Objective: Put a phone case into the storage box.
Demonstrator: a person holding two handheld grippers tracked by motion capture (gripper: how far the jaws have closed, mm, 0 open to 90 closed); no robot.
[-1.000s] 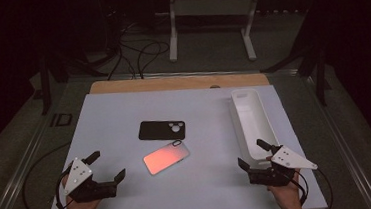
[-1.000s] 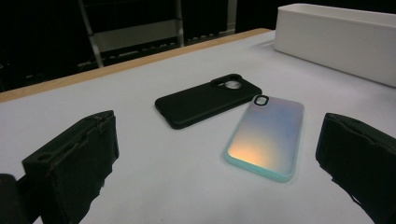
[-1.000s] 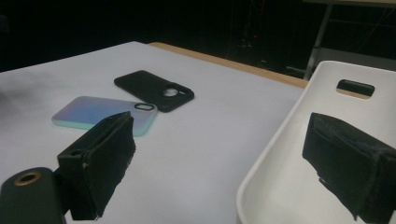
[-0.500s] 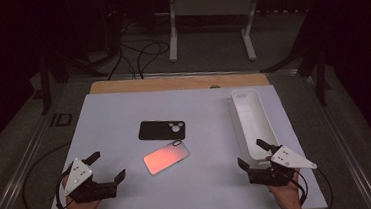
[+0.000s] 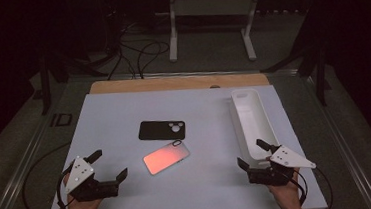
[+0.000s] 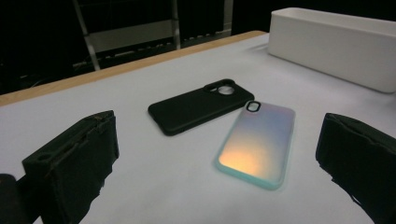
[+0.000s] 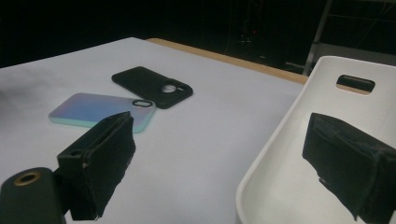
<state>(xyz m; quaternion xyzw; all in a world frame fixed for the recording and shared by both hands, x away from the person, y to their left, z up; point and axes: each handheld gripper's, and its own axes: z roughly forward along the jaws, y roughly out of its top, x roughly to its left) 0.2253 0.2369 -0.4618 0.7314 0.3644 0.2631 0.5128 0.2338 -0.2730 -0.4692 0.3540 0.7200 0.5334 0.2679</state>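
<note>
- We see a white table top (image 5: 124, 114) with a bare wooden strip (image 5: 172, 83) along its far edge, set in a dark room
- Beyond the table we make out a grey floor, a loose run of black cables (image 5: 137, 55) and the two legs of a pale metal stand (image 5: 209, 17); the rest of the room is too dark for us to read
- We find the iridescent phone case (image 5: 166, 156) lying flat near the middle of the table, glowing orange-pink from above; in the left gripper view (image 6: 257, 142) it shows a teal rim and an orange sheen
- We see the black phone case (image 5: 162, 130) lying flat just beyond it; in the left gripper view (image 6: 198, 105) its near corner sits very close to the iridescent one, and we cannot tell whether they touch
- We note a long white tray (image 5: 263, 128) along the right side of the table, with a slot handle at its far end
- We hold the left gripper (image 5: 107, 166) low over the near left of the table, its jaws spread wide and holding nothing, well apart from both cases
- We hold the right gripper (image 5: 251, 154) at the near right, its jaws likewise wide and holding nothing, with one jaw over the near end of the tray (image 7: 280, 154)
</note>
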